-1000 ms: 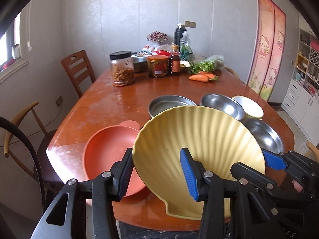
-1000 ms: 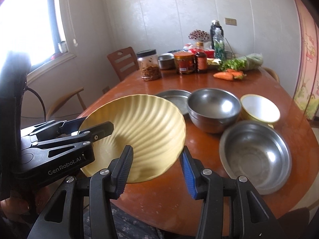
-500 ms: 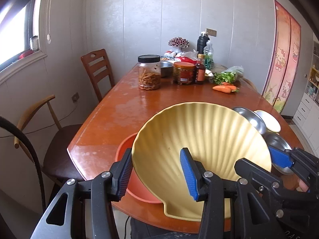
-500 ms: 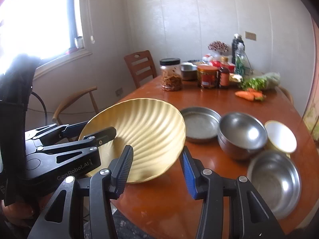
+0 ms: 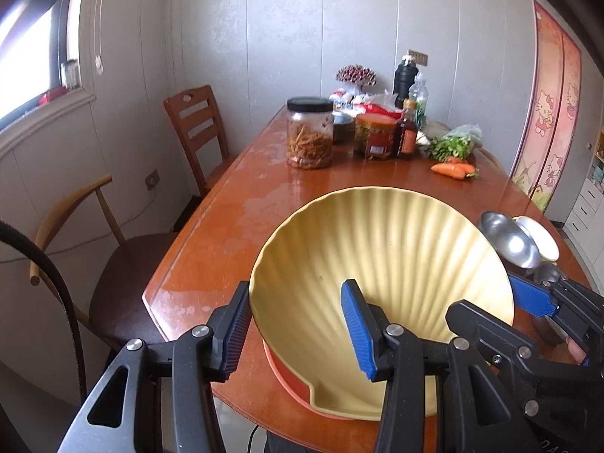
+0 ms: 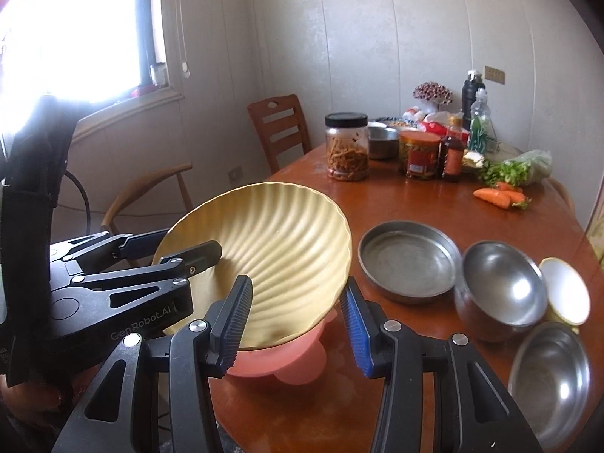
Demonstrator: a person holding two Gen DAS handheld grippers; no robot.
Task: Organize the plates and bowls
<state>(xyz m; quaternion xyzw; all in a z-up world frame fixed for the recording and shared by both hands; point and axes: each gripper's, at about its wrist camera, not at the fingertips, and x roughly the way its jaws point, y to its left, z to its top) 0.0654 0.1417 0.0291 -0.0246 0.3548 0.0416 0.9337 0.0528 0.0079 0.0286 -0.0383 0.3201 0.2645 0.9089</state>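
Observation:
A yellow shell-shaped plate [image 5: 396, 245] [image 6: 271, 226] is held tilted between both grippers. My left gripper [image 5: 295, 294] is shut on its left rim; in the right wrist view the left gripper [image 6: 188, 241] has one finger inside the plate and one behind it. My right gripper [image 6: 297, 287] is shut on the right rim, and the left wrist view shows the right gripper [image 5: 483, 298] pinching that edge. The plate hangs right over an orange-pink bowl [image 6: 287, 362] [image 5: 287, 377] near the table's front left corner. I cannot tell whether the two touch.
To the right on the brown table [image 6: 434, 207] lie a shallow steel pan [image 6: 407, 260], a deep steel bowl [image 6: 502, 290], a cream bowl [image 6: 566, 290] and a wide steel bowl [image 6: 551, 377]. Jars [image 6: 346, 147], bottles and carrots [image 6: 498, 196] stand at the back. Chairs [image 6: 279, 128] line the left side.
Both grippers have carried the yellow plate leftward across the table. The orange-pink bowl, earlier beside the plate on its left, is now mostly hidden under it.

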